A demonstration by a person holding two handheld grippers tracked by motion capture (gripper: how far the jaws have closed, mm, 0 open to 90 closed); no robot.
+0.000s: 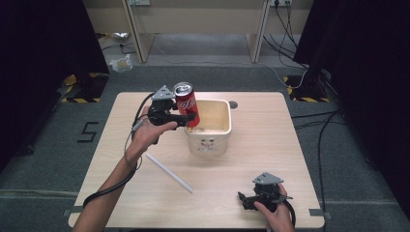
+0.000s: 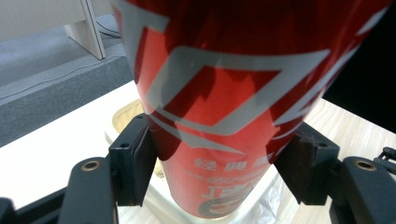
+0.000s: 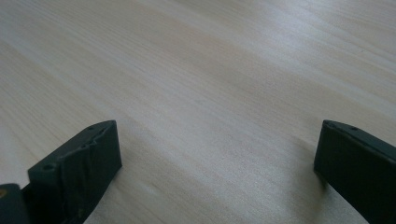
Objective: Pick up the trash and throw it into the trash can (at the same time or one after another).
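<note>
Left tool (image 1: 189,117) clamping red can (image 1: 186,104) at mid-body, holding it upright over tub (image 1: 227,126) rim. Can: thin-walled, slick, likely denting if squeezed; low side grip suiting. Right tool (image 1: 246,200) resting wide open, empty, on bench (image 1: 270,145).

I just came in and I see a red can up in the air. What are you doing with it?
A person is working at a wooden table with a gripper in each hand. The left gripper is clamped on a red soda can and holds it upright at the near-left edge of a cream plastic tub, above the tabletop. The right gripper rests open on the table near the front corner, holding nothing. A white straw lies flat on the table in front of the tub.
</note>
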